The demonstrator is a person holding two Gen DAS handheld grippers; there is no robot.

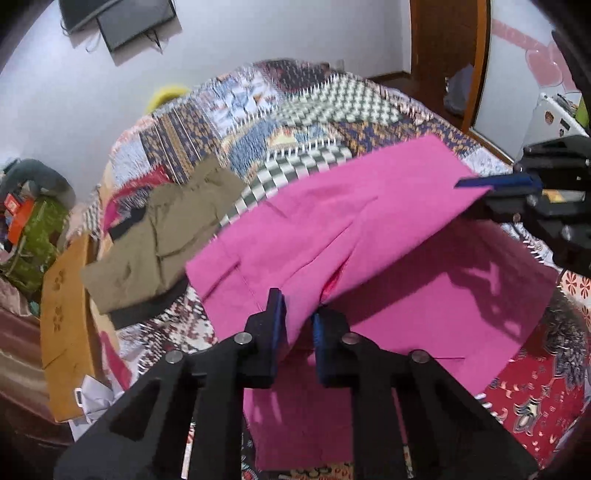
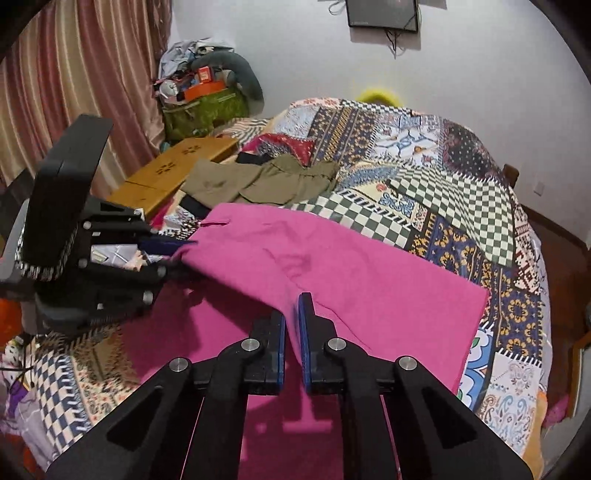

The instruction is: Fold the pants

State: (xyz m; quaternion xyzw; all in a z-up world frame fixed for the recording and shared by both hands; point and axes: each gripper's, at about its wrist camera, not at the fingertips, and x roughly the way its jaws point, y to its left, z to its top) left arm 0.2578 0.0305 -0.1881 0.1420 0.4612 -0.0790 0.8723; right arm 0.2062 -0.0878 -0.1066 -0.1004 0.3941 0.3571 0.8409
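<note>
**Pink pants gripped at two points along a raised edge**

Nearest in the left wrist view, the left gripper (image 1: 297,317) is seen with its blue-padded jaws drawn close, an edge of the pink pants (image 1: 332,221) pinched between them. In the right wrist view, the right gripper (image 2: 291,317) is likewise nearly closed, with a fold of the same fabric caught between its pads. No earlier picture is given, so only the present grip is stated.

The pants are located on the patchwork bedspread (image 2: 461,206). The gripped part is lifted as a sloping sheet; a lower layer lies flat beneath it, shaded by the raised cloth. The raised edge runs between the two grippers, which are held well apart. The far edge of the lifted layer is seen straight and free against the checkered patches.

Beyond the pants, open bedspread is available to the far side and to the right in the right wrist view. To the left, olive-green pants (image 2: 266,177) lie just beside the pink ones, and a wooden board (image 2: 173,173) is placed further out at the bed's edge. A wall-mounted screen (image 2: 382,13) is fixed on the far wall.
</note>
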